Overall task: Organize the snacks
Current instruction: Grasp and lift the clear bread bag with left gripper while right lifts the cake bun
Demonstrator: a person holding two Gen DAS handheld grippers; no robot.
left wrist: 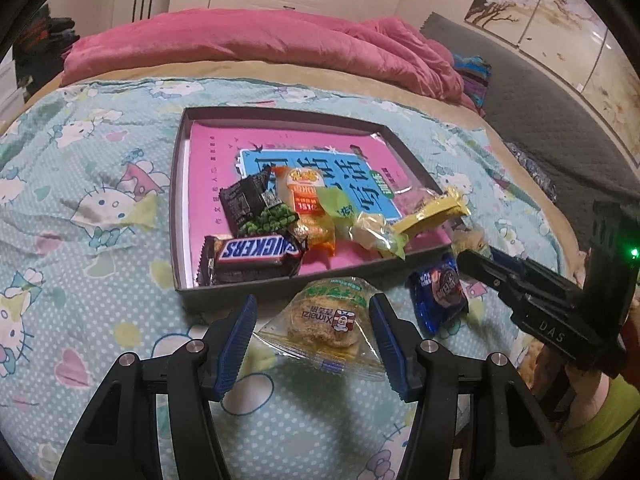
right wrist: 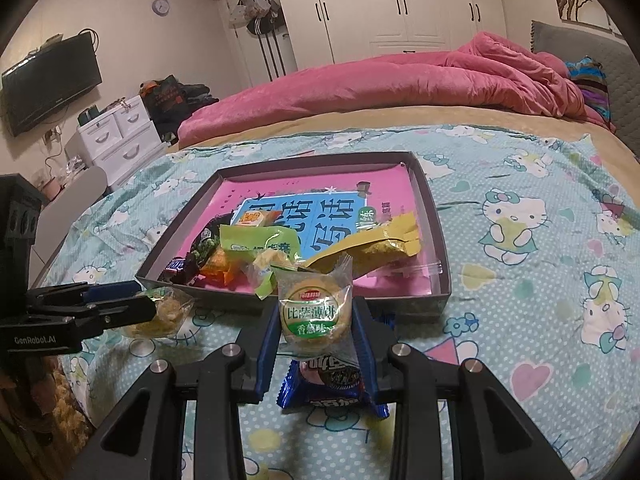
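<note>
Snacks: our right gripper (right wrist: 316, 320) pinches a light, crinkly, crushable biscuit pack (right wrist: 314, 308) by its sides before the tray (right wrist: 438, 264); left gripper (left wrist: 312, 332) gapes around another pack (left wrist: 326, 324), apparently untouched.

Bedroom, warm indoor light. Bed (right wrist: 520, 280) with cartoon-cat sheet; pink duvet (right wrist: 400, 80) bunched at its far side. White wardrobe (right wrist: 400, 4) behind bed, wall TV (right wrist: 52, 80) and white drawers (right wrist: 120, 136) to its left.
</note>
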